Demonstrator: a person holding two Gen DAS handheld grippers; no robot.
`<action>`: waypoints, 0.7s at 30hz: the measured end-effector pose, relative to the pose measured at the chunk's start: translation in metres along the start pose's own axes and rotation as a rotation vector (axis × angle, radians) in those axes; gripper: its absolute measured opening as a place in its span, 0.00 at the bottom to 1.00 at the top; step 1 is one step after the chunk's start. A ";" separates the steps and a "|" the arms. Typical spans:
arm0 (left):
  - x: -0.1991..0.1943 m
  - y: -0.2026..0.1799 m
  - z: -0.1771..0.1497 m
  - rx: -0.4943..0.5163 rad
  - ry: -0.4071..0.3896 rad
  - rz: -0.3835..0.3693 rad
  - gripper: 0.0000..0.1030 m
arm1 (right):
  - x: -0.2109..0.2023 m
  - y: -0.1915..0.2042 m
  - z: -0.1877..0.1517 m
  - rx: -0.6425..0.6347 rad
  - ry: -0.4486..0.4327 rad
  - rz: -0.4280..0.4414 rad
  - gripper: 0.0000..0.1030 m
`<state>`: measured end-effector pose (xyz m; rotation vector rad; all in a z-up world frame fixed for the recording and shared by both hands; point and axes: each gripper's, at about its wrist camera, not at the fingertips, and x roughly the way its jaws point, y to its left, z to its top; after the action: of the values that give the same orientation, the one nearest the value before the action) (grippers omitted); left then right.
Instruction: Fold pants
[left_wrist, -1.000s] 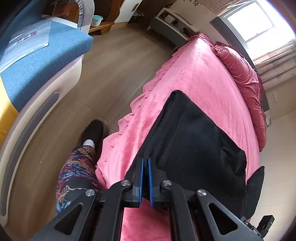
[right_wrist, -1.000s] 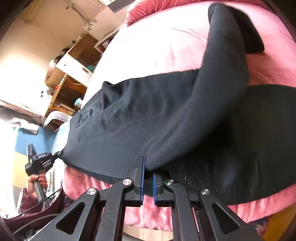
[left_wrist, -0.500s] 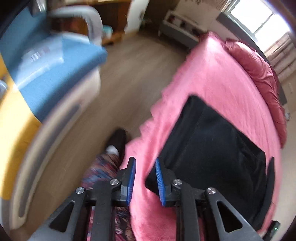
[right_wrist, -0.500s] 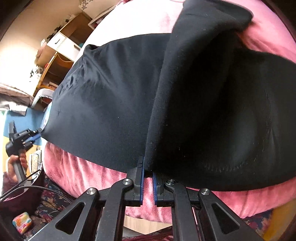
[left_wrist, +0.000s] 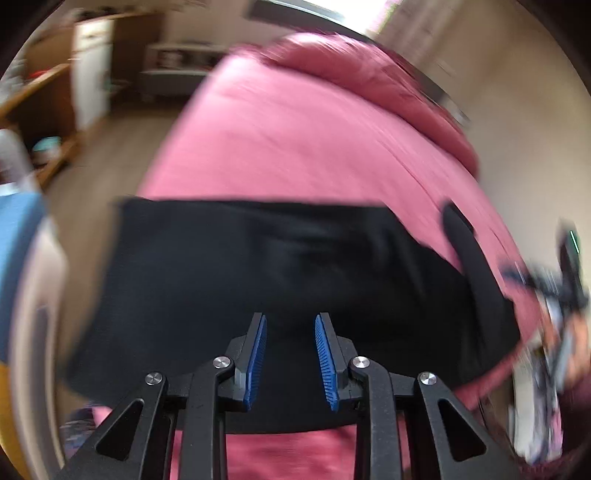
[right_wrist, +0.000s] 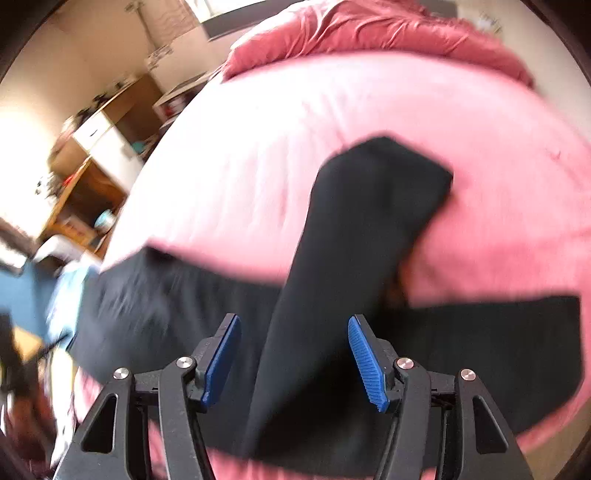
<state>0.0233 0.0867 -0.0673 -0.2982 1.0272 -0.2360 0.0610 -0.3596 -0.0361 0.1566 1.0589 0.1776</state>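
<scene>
A: Left gripper (left_wrist: 290, 356), bottom centre of the left wrist view: jaws have just been opening and stand a modest gap apart, nothing between the blue pads (left_wrist: 256, 360). The black pants (left_wrist: 258, 288) lie beyond and below them, not pinched.

B: Right gripper (right_wrist: 293, 360), bottom centre of its view: jaws have just been opening too, and stand wider. One dark strip of the pants (right_wrist: 354, 236) runs up between them toward the upper right, but the pads are clear of it. Neither tool has hold of anything.

A: Location of the garment: a broad dark band across the middle of the left view, on the pink bed cover (left_wrist: 314, 129), close to the lower edge of the bed.

B: Risk one: that strip (right_wrist: 384, 173) angles away from the main panel and does not lie flat on it. A fold made over it would likely come out lopsided or bulky.

A: Risk two: the band sits near the bed's edge. A tug toward the bottom of frame could slide the pants off the cover.

B: Risk three: both views are smeared. A re-grip at this pace might pinch the cover along with the cloth, or only one layer.
</scene>
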 end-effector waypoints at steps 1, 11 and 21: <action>0.008 -0.009 -0.002 0.025 0.018 -0.013 0.27 | 0.010 0.000 0.017 0.002 -0.013 -0.025 0.54; 0.039 -0.037 -0.018 0.138 0.133 -0.034 0.27 | 0.143 -0.010 0.110 -0.005 0.195 -0.363 0.48; 0.050 -0.055 -0.015 0.181 0.155 -0.055 0.27 | 0.043 -0.058 0.095 0.079 -0.027 -0.290 0.17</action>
<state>0.0326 0.0170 -0.0955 -0.1457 1.1433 -0.4047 0.1688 -0.4103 -0.0395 0.0748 1.0498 -0.1280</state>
